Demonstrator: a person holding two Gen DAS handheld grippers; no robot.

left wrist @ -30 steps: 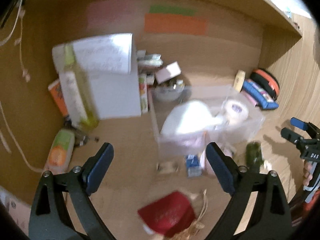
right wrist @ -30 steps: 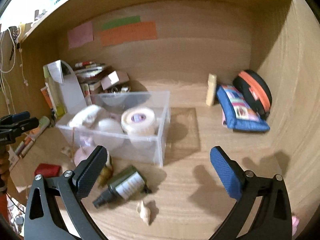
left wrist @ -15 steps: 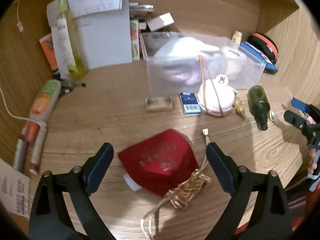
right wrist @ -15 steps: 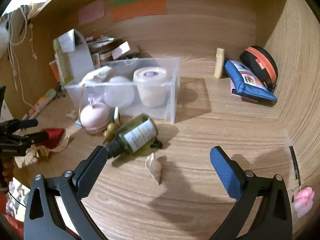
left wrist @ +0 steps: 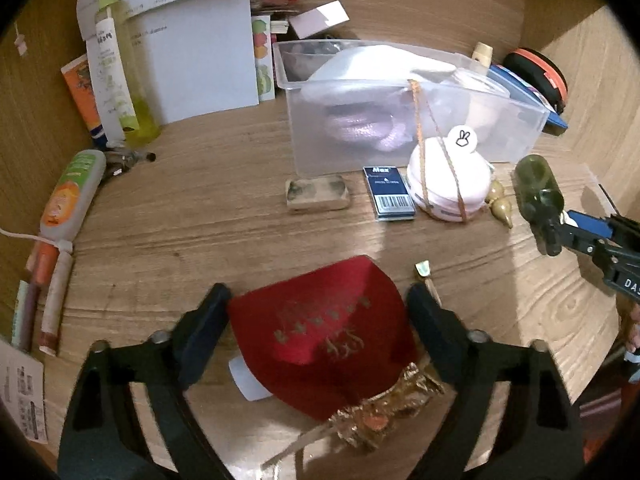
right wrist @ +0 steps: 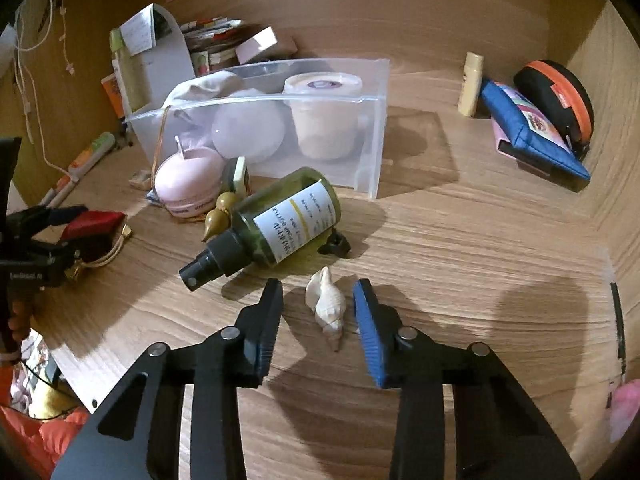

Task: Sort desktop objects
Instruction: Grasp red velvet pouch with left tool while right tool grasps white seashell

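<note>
Now both grippers are closing: left gripper point(left wrist: 316, 312) round red pouch point(left wrist: 324, 328), right gripper point(right wrist: 318, 296) round seashell point(right wrist: 326, 304).

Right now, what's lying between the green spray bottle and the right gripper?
In the right wrist view, only a small white seashell lies past the green spray bottle, on bare wood, between the closing pads of the right gripper, not yet pinched.

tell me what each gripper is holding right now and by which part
Nothing is gripped yet. The right gripper is closing around the seashell, with gaps on both sides. The left gripper is closing across the red pouch, its pads at the pouch's sides.
</note>
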